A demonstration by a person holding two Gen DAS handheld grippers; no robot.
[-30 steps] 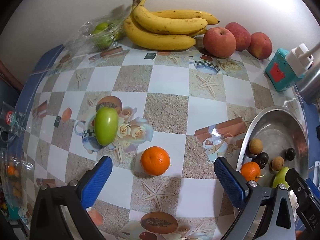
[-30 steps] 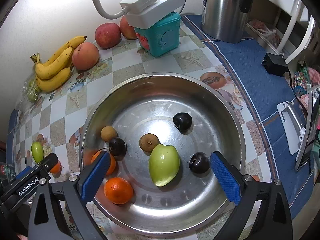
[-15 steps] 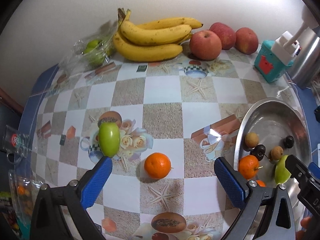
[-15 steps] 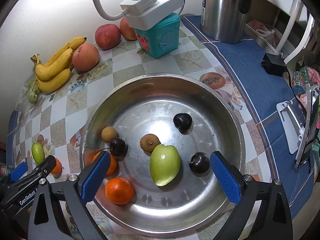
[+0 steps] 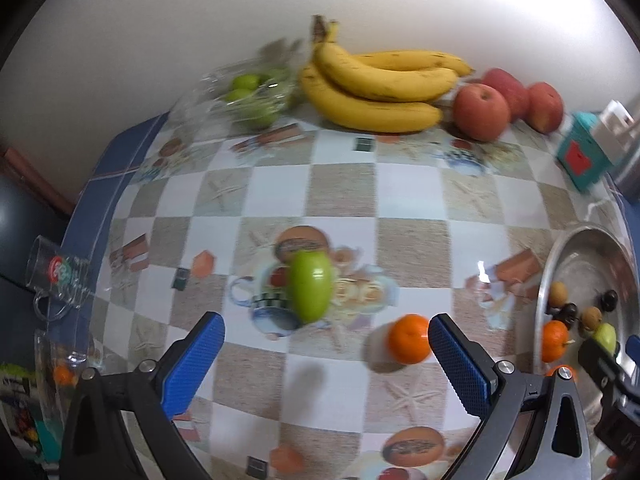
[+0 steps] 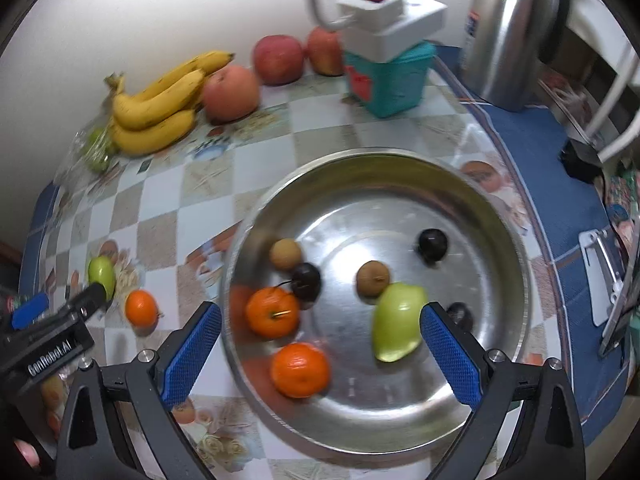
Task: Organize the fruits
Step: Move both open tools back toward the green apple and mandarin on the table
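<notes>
Item: loose fruit, two pieces lying out on the checked tablecloth [image 5: 340, 192]. A green mango [image 5: 311, 286] is sitting on a printed teacup picture; an orange [image 5: 409, 338] is resting just beside it, toward the steel bowl [image 6: 516, 240], the two apart and not touching.

Left gripper [image 5: 326, 356]: hanging over the cloth with its blue fingers [image 5: 192, 362] standing wide apart and gripping nothing. The green mango is framed between them, the orange sitting just inside the right-hand finger; it looks to be lining up for the mango, though I cannot be certain which it wants.

Steel bowl: serving as the collecting place, to judge by its contents. It is holding two oranges [image 6: 273, 312], a second green mango [image 6: 398, 322], two small brown fruits [image 6: 373, 278] and three dark ones [image 6: 432, 242].

Right gripper [image 6: 320, 354]: hovering over the bowl's near side, fingers spread, carrying nothing.

Back row along the wall: bananas [image 5: 380, 88], three red apples [image 5: 482, 110] and a clear bag of green fruit [image 5: 250, 96], all grouped already. A teal box [image 6: 386, 78] and a steel kettle [image 6: 512, 32] are standing beyond the bowl.
</notes>
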